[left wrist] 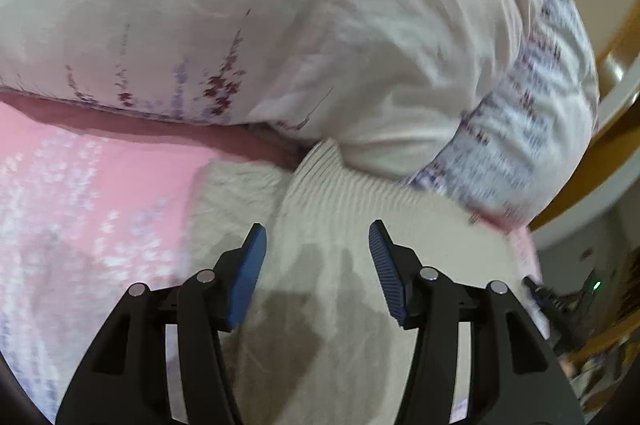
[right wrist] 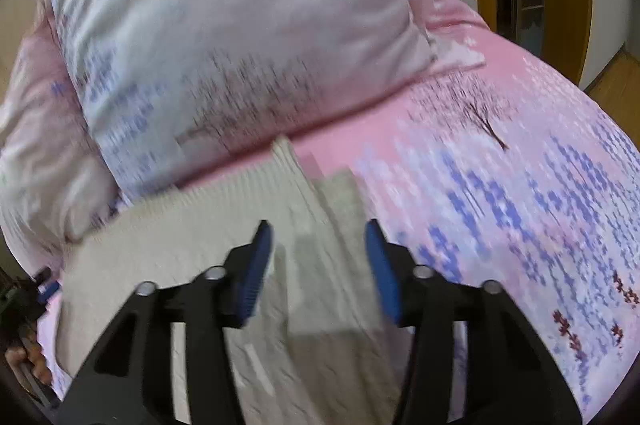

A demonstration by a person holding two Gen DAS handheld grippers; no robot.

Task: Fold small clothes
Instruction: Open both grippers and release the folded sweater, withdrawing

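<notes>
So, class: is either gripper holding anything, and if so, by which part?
Nothing is held: the left gripper and right gripper are both open above the cream knit garment.

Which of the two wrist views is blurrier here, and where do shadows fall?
Right wrist view: strongest motion smear, over the pillow print, pink bedsheet and cream knit garment. Left wrist view: milder blur, mainly on the pillow's right side; the left gripper casts dark shadows on the garment between its open jaws. Fisheye bending in both.

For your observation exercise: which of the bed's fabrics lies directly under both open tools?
The cream ribbed knit garment; the pink bedsheet is floral-printed, and the pale pillow lies behind.
</notes>
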